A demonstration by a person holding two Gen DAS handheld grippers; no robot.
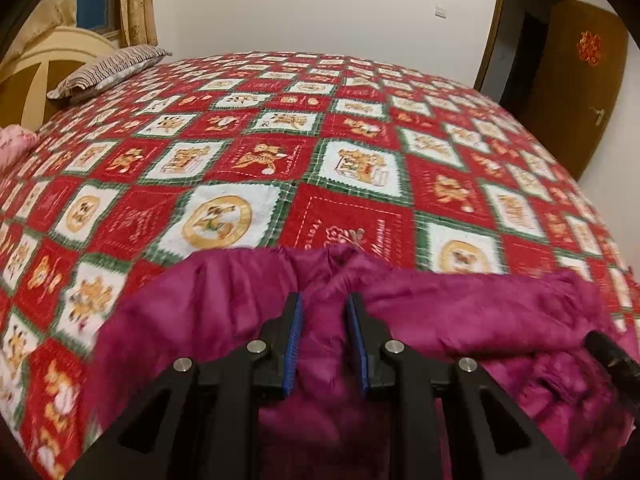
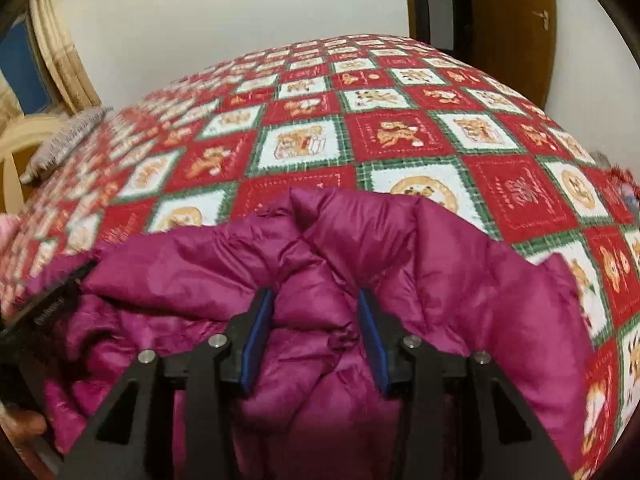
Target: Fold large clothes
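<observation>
bedroom quilt (image 1: 280, 152) is carrying a magenta puffer jacket (image 1: 440, 312), both claws, left claw (image 1: 323, 340) and right claw (image 2: 316, 336), half-open, pinching bunched padding, likely for spreading.

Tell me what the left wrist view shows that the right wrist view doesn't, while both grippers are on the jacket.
Only the left wrist view: a pink pillow at the bed's left edge and a red ornament on the brown door.

Only the right wrist view: the left gripper's black body at the frame's left edge, and part of a hand below it.

Both: the magenta puffer jacket bunched between the pads of the left gripper and the right gripper, the red patchwork bedspread, and the striped pillow.
</observation>
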